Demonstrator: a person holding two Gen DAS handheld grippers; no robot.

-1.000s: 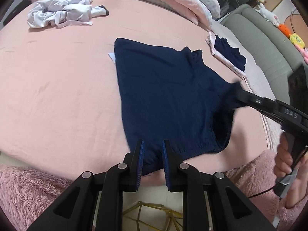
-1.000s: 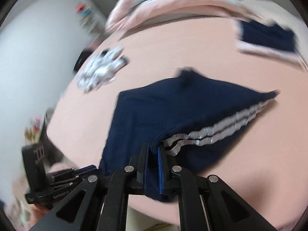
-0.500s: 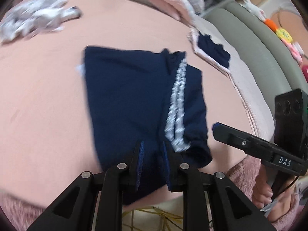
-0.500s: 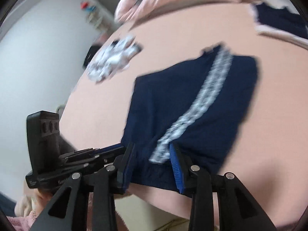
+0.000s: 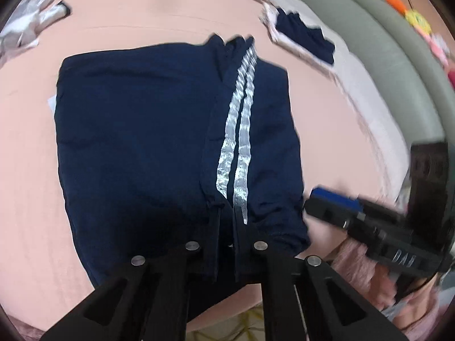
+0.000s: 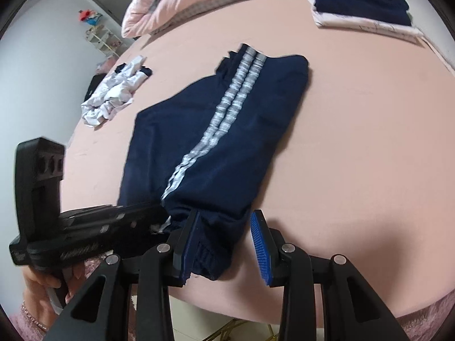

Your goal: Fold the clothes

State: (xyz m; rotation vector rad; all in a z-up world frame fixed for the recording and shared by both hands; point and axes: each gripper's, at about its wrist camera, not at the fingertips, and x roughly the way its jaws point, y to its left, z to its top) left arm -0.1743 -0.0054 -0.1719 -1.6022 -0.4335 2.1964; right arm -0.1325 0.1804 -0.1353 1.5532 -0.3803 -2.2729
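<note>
Navy blue fabric shorts (image 5: 136,147) with two silver side stripes (image 5: 236,142), folded in half, lying flat on pink bed sheet (image 5: 28,199), waistband at near edge.

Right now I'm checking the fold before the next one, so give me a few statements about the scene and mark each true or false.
1. The navy pants lie on the pink bed sheet. True.
2. The silver stripes are hidden underneath. False: they face up on the folded-over flap.
3. The right gripper is clamped shut. False: its pads stand apart around the waistband.
4. The left gripper is shut on the pants' near edge. True.
5. A crumpled white garment lies apart from the pants. True.
</note>
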